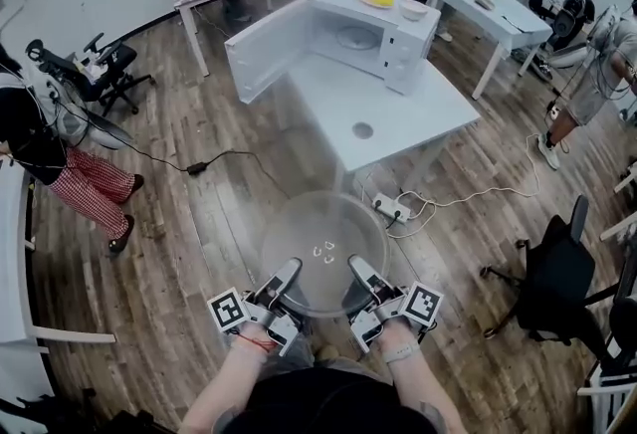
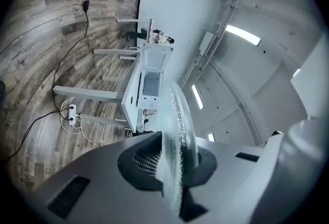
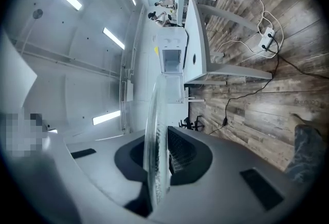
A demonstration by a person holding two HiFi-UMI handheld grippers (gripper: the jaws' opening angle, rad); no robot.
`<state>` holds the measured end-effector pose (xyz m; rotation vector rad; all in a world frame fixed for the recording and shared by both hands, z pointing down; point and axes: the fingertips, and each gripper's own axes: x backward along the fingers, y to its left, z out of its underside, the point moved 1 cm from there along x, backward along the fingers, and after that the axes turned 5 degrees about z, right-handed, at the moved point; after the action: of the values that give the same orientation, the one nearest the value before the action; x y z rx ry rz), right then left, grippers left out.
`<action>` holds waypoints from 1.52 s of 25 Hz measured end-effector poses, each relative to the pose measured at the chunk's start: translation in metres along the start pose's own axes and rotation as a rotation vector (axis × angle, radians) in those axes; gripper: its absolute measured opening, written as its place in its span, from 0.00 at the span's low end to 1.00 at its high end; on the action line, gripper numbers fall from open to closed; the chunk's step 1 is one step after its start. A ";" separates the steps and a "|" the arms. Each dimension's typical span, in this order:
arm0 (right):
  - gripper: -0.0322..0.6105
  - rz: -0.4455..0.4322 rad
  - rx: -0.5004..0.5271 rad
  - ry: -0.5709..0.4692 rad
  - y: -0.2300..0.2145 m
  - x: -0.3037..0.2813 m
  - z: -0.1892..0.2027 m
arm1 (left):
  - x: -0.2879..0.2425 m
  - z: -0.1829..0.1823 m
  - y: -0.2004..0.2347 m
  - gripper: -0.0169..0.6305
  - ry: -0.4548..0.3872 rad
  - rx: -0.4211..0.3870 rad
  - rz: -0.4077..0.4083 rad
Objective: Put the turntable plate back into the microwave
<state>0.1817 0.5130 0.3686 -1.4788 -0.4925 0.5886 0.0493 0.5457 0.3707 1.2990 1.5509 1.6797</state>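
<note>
I hold the clear glass turntable plate (image 1: 320, 248) level above the wooden floor, its near rim clamped by both grippers. My left gripper (image 1: 284, 280) is shut on the rim at the left, my right gripper (image 1: 360, 277) shut on it at the right. In the left gripper view the plate (image 2: 177, 130) shows edge-on between the jaws, and in the right gripper view the plate (image 3: 154, 135) does the same. The white microwave (image 1: 370, 36) stands ahead on a white table (image 1: 398, 118), its door (image 1: 264, 51) swung open to the left, cavity showing.
A power strip (image 1: 389, 210) with cables lies on the floor below the table's front edge. Black office chairs stand at the right (image 1: 557, 278) and at the left (image 1: 95, 69). A person (image 1: 60, 158) stands at the left and others at the back right.
</note>
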 end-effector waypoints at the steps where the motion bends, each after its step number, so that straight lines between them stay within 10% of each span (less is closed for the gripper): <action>1: 0.11 -0.003 -0.002 -0.007 0.001 -0.006 -0.005 | -0.007 -0.005 0.001 0.09 0.008 -0.001 0.002; 38: 0.11 -0.002 -0.038 -0.175 -0.014 -0.204 -0.094 | -0.150 -0.194 0.039 0.09 0.153 0.059 -0.027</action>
<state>0.0856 0.3102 0.3886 -1.4701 -0.6438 0.7141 -0.0500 0.3186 0.3836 1.1974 1.7096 1.7640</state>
